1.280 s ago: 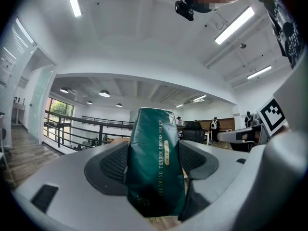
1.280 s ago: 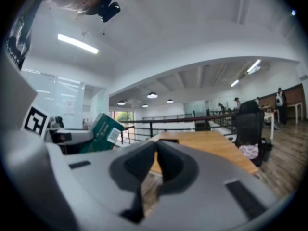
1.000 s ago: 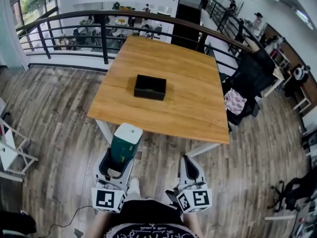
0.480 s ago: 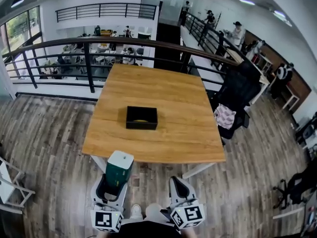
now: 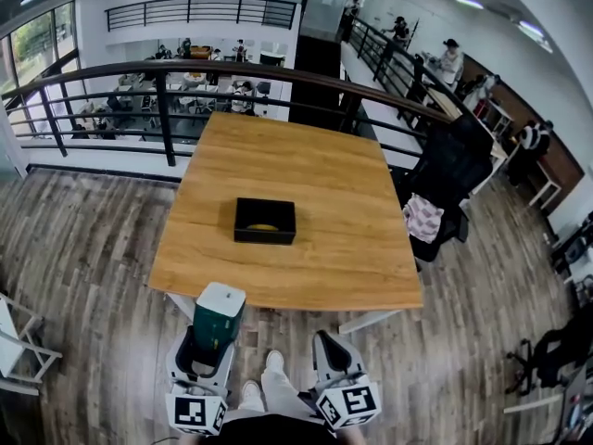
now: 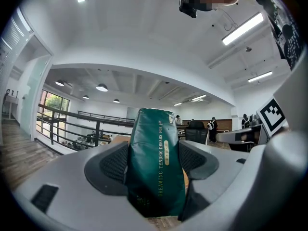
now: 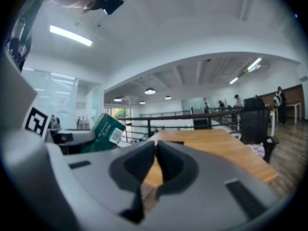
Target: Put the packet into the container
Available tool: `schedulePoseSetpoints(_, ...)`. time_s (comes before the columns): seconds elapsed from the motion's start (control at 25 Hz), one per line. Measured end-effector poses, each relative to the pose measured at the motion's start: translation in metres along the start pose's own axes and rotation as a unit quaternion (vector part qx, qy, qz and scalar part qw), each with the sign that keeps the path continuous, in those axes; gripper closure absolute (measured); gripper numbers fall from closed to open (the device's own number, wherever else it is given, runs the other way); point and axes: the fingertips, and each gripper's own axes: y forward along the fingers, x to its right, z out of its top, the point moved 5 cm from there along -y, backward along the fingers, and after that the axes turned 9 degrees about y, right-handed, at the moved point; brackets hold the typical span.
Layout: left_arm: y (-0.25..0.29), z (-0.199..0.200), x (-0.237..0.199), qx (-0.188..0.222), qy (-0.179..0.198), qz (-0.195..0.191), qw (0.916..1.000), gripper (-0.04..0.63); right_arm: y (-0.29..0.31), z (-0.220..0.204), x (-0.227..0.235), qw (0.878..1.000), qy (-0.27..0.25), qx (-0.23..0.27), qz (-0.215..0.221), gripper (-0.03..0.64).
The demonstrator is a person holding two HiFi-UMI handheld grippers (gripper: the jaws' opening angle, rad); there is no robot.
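**A:** Where is the packet?

**B:** The green packet point(image 6: 156, 162) stands upright, pinched between the jaws of the left tool point(image 5: 209, 346). The jaws grip its lower part, so most of it sticks out beyond them. It hangs over the floor point(image 5: 102, 248), nearer than the near edge of the worktop point(image 5: 306, 170).

**A:** And the other one?

**B:** The right tool point(image 7: 156, 155) has its jaws pressed together on nothing, just right of the left tool.

**A:** What's the risk, then?

**B:** The black container point(image 5: 264, 236) sits open near the middle of the worktop, well apart from the packet and farther off. I'd say the low grip on a tall, soft pack is the weak spot. A quick swing across could make it lean or slide out and drop to the floor.

**A:** Anything else?

**B:** Carried too low, it could clip the worktop's near edge. The container also looks shallow, so a packet set in on end may topple over the wall. Something yellowish lies inside; I can't tell what.
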Motion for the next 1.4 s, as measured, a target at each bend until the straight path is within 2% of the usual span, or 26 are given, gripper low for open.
schedulePoseSetpoints(0.2, 0.031, -0.001, -0.004, -0.01, 0.0, 0.013, 0.9999, 0.244, 0.03, 0.008, 0.019, 1.0, 0.0, -0.01, 0.012, 0.577)
schedulePoseSetpoints(0.76, 0.134, 0.012, -0.02, -0.006, 0.016, 0.089, 0.9959, 0.244, 0.14, 0.053, 0.098, 0.998, -0.006, -0.003, 0.062, 0.577)
schedulePoseSetpoints(1.12, 0.167, 0.013, -0.008, 0.001, 0.012, 0.098, 0.9951, 0.244, 0.16, 0.055, 0.133, 0.998, -0.004, -0.013, 0.064, 0.577)
schedulePoseSetpoints(1.4, 0.177, 0.015, -0.008, 0.005, 0.015, 0.09, 0.9958, 0.246, 0.166, 0.051, 0.137, 0.998, 0.003, -0.018, 0.059, 0.577)
